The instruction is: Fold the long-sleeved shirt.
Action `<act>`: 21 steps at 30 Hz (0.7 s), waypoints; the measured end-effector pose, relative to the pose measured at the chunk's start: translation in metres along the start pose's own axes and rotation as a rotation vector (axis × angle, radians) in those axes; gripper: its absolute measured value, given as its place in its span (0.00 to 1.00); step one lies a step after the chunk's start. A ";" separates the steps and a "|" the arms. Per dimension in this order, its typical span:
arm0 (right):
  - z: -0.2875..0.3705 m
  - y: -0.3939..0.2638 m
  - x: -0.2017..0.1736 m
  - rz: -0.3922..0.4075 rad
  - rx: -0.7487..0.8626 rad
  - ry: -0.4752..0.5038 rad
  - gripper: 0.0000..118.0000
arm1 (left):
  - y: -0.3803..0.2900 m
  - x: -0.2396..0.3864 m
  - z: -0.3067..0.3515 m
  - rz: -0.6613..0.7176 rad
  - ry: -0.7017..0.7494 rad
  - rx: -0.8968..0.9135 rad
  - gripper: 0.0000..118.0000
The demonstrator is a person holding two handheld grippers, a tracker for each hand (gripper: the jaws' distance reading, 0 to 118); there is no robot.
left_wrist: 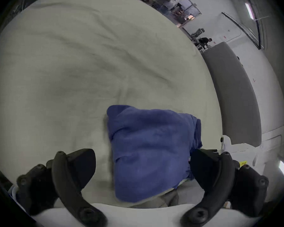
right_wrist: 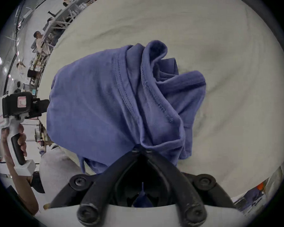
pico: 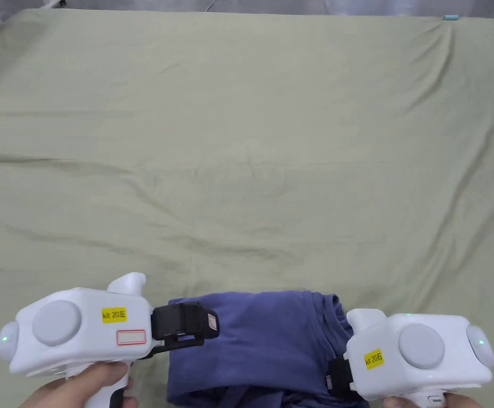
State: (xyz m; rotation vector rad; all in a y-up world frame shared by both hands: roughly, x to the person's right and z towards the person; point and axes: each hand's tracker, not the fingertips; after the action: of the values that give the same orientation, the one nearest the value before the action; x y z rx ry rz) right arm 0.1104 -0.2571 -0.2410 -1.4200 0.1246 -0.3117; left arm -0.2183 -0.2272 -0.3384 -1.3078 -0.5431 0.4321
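Room: we stand at a wide bed (pico: 251, 133) under a pale green sheet (pico: 293, 202), creased in long shallow lines; in both gripper views other people (right_wrist: 38, 40) sit at desks in the white hall behind it.
Shirt: we see the blue shirt (pico: 261, 340) lying bunched in a rough block on the sheet at the near edge of the bed, between our two grippers. Stitched hems and loose folds pile up on its right side.
Left gripper: our left gripper (left_wrist: 142, 168) has its jaws spread wide with nothing pressed between them. In its own view the shirt's left end lies in the gap between the open jaws. In the head view its black tip sits at the shirt's top-left corner.
Right gripper: our right gripper (right_wrist: 142, 150) has its jaws pressed together, pinching a fold at the shirt's right edge; the cloth rises from the tips and drapes away over the sheet.
Hands: our left hand (right_wrist: 18, 138) wraps the white handle below the left gripper's body.
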 end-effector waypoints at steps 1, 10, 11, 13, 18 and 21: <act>0.000 0.000 0.000 0.005 0.000 -0.002 0.00 | 0.004 -0.002 -0.010 0.014 -0.024 -0.033 0.98; 0.015 -0.009 0.007 -0.128 0.061 0.066 0.00 | 0.003 0.002 -0.029 0.065 -0.235 -0.104 0.25; 0.020 -0.009 0.004 -0.160 0.076 0.059 0.00 | 0.004 0.001 -0.022 0.054 -0.234 -0.100 0.24; 0.032 -0.010 -0.006 -0.185 0.123 0.054 0.00 | 0.007 0.000 -0.001 0.017 -0.228 -0.076 0.19; 0.069 0.001 -0.078 -0.134 0.299 0.173 0.00 | 0.021 -0.018 0.078 -0.068 -0.191 -0.023 0.16; 0.079 0.008 -0.143 -0.097 0.345 0.292 0.00 | 0.031 -0.046 0.132 -0.067 -0.083 0.023 0.16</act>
State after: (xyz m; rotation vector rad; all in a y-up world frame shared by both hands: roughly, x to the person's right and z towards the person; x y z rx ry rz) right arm -0.0037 -0.1401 -0.2514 -1.0343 0.2295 -0.5920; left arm -0.3342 -0.1446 -0.3525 -1.2501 -0.6477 0.4377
